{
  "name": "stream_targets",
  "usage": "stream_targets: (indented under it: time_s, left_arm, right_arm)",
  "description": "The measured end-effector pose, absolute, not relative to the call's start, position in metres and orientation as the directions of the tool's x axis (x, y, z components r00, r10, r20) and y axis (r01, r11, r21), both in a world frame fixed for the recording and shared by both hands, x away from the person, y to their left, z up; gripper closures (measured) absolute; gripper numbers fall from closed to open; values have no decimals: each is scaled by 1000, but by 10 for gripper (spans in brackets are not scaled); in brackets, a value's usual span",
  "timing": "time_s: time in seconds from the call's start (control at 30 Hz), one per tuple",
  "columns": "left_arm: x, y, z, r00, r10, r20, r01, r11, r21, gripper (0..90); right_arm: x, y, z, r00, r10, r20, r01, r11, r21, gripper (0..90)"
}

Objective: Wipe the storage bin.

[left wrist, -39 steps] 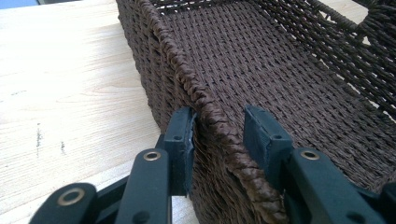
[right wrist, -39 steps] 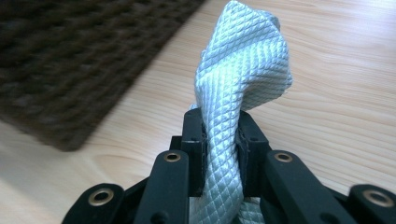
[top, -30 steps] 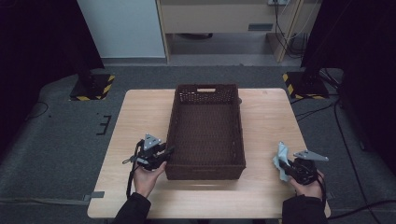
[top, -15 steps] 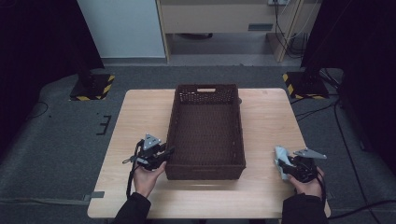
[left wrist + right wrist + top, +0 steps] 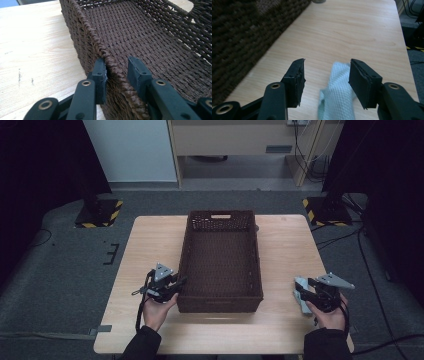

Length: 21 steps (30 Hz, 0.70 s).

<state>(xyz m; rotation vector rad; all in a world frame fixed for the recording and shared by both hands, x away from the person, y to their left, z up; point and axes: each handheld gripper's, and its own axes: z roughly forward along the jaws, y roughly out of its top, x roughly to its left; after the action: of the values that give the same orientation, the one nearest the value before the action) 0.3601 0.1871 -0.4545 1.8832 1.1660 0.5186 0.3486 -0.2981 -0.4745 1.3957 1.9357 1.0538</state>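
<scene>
A dark brown woven basket (image 5: 220,260) stands in the middle of the wooden table (image 5: 150,245). My left gripper (image 5: 178,282) is at its near left corner. In the left gripper view its jaws (image 5: 116,72) straddle the basket's rim (image 5: 110,62) and have just been closing. The outer pad touches the wall and the inner pad stands a little off it. My right gripper (image 5: 301,289) hovers near the table's right front. Its jaws (image 5: 327,75) have just been opening and stand open over a pale blue-green cloth (image 5: 337,97) lying on the table (image 5: 302,302).
The basket's side wall (image 5: 242,37) runs along the left of the right gripper view. A small grey object (image 5: 318,1) sits by the basket's far right corner. Yellow-and-black striped stand bases (image 5: 97,215) rest on the floor beyond the table.
The right gripper has risen slightly and its jaws have spread, and the cloth now lies loose beneath them. The left hand has stayed at the basket's corner.
</scene>
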Motion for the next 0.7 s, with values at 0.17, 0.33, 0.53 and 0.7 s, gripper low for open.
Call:
stream_targets:
  time_s: [0.17,0.33,0.53,0.7]
  left_arm:
    - [360,187,-454,490,870,-62,523,-236,819,685]
    - [360,188,-453,495,866,-72,526,-233,818,687]
    - [359,190,-453,511,856,-77,524,-240,817,683]
    - [356,189,-452,513,856,-65,524,-253,813,682]
  right_arm:
    - [352,-280,-466,-388,921,42,506,174,845,446]
    - [356,-260,-455,-439,898,33,460,193,866,434]
    - [363,-241,-440,-489,872,13,415,219,883,447]
    - [375,-226,-435,-511,859,-5,418,254,872,473]
